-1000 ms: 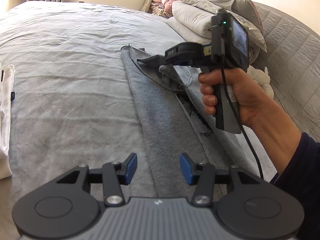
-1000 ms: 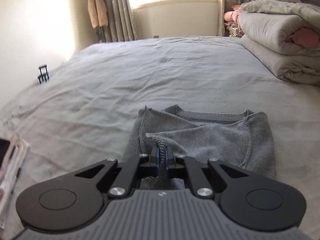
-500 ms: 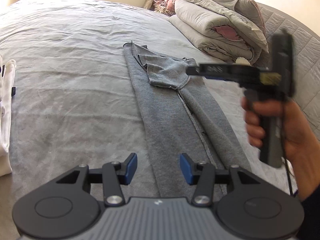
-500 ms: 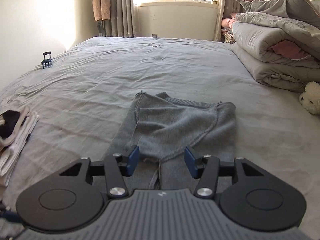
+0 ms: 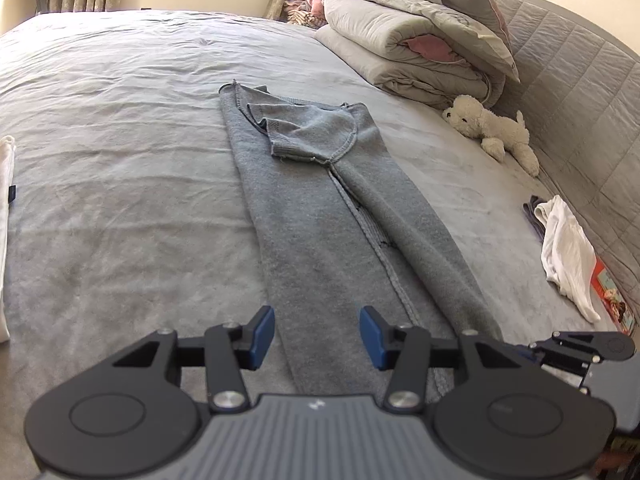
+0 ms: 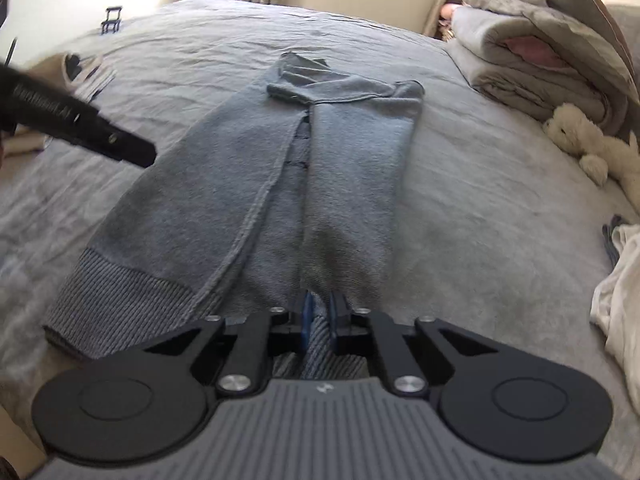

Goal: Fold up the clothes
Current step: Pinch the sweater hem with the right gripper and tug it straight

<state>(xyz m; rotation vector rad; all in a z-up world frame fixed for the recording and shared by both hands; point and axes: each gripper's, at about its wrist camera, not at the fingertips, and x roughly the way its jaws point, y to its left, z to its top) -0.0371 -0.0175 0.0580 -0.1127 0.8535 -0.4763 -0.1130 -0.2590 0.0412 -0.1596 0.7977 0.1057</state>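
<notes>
A grey knit sweater (image 5: 320,208) lies lengthwise on the grey bed, both sides folded in to a narrow strip, with a sleeve folded across near the collar. My left gripper (image 5: 317,336) is open and empty, hovering over the sweater's near end. My right gripper (image 6: 319,320) is shut on the ribbed hem of the sweater (image 6: 248,184) at its near right part. The left gripper shows as a blurred black bar (image 6: 76,120) in the right wrist view. The right gripper's side (image 5: 580,350) shows at the right in the left wrist view.
Folded duvets and pillows (image 5: 416,40) are stacked at the bed's head on the right. A white plush dog (image 5: 492,128) lies beside them. A white garment (image 5: 568,248) lies at the right edge. Folded light clothes (image 6: 76,72) lie on the left.
My right gripper let go of the sleeve near the collar, pulled back to the near end and closed on the ribbed hem. My left gripper stayed open.
</notes>
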